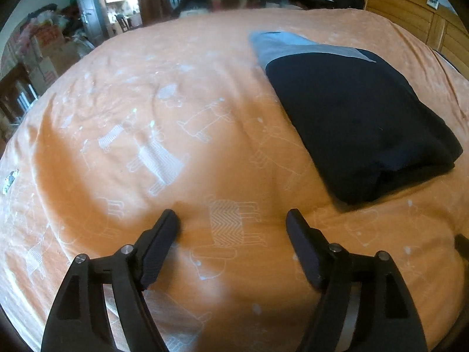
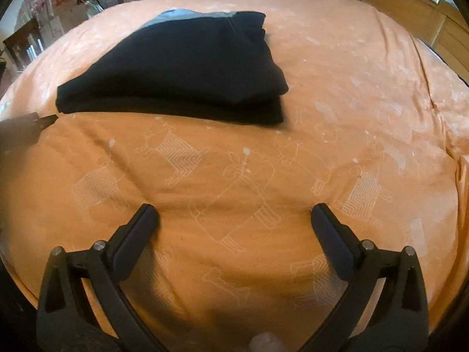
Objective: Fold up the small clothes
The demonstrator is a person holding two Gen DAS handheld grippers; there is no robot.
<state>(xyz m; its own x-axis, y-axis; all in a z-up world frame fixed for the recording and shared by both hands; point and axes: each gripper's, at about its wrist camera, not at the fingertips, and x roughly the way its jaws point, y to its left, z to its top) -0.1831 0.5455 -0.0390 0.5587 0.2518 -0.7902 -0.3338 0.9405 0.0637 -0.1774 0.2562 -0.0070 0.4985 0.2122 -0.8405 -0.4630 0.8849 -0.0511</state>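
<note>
Jaws gape wide and empty on both the left gripper (image 1: 233,220) and right gripper (image 2: 234,214), over the orange bedspread (image 1: 181,67). The folded dark garment (image 1: 357,117) lies at two o'clock from the left gripper, eleven o'clock from the right.

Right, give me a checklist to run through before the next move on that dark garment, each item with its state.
1. Left gripper open and empty: ok.
2. Right gripper open and empty: ok.
3. Dark garment folded in layers on the orange bedspread: ok.
4. Both grippers clear of the garment: ok.
5. Grey layer at the far end squared with the dark edges: not ok.
6. Underside smooth: cannot tell.
</note>
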